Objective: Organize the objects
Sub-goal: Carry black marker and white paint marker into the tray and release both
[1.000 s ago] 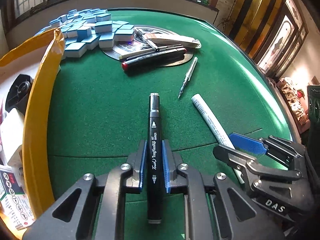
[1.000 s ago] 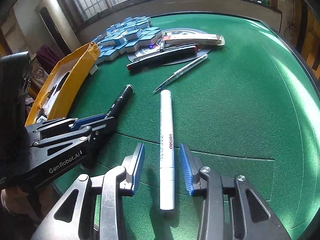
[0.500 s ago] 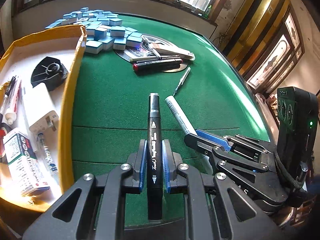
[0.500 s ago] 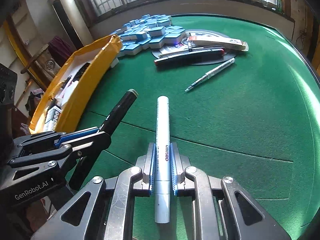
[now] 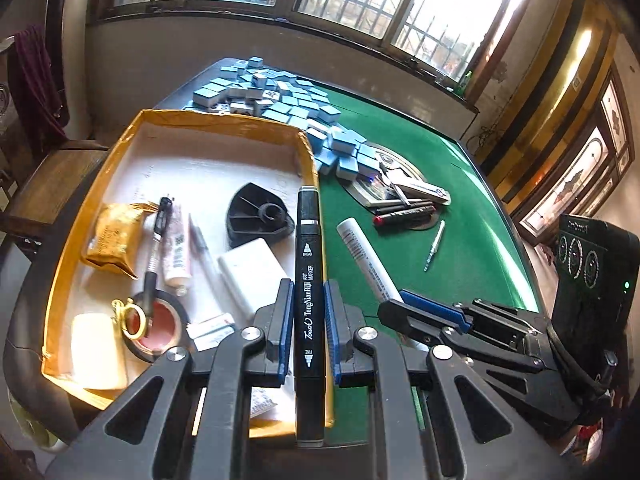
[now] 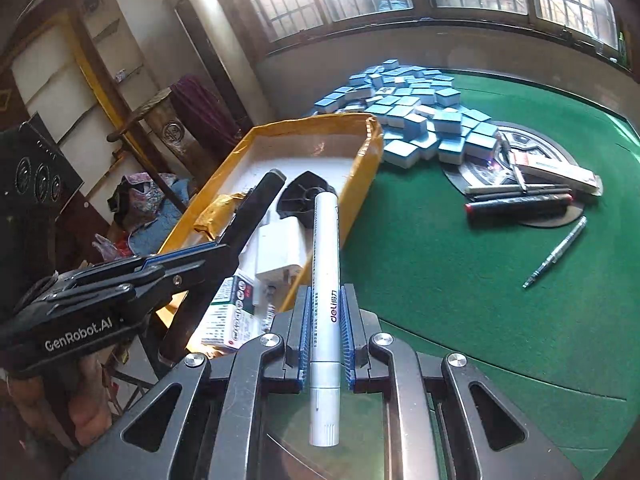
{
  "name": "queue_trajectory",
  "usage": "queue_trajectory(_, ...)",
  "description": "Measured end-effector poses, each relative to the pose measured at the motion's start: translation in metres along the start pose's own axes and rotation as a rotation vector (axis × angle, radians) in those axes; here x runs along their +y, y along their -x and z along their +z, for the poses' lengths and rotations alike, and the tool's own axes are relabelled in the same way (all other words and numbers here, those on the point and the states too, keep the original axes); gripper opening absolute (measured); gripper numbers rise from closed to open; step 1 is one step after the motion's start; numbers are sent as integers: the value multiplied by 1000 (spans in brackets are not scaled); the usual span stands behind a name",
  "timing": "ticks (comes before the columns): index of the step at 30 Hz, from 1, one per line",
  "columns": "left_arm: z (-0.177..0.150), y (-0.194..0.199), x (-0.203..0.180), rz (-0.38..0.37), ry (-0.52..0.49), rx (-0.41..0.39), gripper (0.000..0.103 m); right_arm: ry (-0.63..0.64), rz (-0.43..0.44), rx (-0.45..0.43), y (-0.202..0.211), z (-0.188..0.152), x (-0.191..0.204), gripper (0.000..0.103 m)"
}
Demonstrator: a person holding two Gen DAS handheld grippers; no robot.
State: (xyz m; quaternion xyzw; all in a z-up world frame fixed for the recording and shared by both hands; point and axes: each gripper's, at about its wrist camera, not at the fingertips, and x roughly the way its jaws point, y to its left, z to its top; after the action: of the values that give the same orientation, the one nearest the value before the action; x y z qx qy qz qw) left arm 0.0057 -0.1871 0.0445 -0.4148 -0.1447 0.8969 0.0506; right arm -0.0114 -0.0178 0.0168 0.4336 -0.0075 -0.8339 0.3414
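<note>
My left gripper (image 5: 307, 328) is shut on a black art marker (image 5: 307, 264), which hangs in the air over the right wall of the yellow cardboard box (image 5: 64, 248). My right gripper (image 6: 325, 328) is shut on a white paint pen (image 6: 326, 252), also lifted, its tip over the box's near wall (image 6: 360, 184). In the left wrist view the white pen (image 5: 364, 256) and the right gripper (image 5: 432, 312) lie just to the right. The right wrist view shows the left gripper (image 6: 192, 256) with the black marker (image 6: 256, 204) at the left.
The box holds a black plastic part (image 5: 258, 216), a white charger (image 5: 250, 272), tape (image 5: 156, 324), a tube, pens and a packet. On the green table (image 6: 480, 300) lie blue tiles (image 6: 416, 116), a red-capped marker (image 6: 516, 204), a slim pen (image 6: 556, 252) and a flat box (image 6: 556, 168).
Both grippers rose off the table and swung left toward the yellow box. The right gripper shut on the white pen, which lay between its open jaws a second ago.
</note>
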Motion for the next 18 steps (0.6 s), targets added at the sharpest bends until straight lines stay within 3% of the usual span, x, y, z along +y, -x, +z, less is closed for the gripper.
queue_trajectory(9,39,-21,55,44,54,-4,12,33,12,23,-43,42,28,13)
queue_trajectory(18,58,-69,79,40,107,76,12,-8,-38,39,-90,79,19,13)
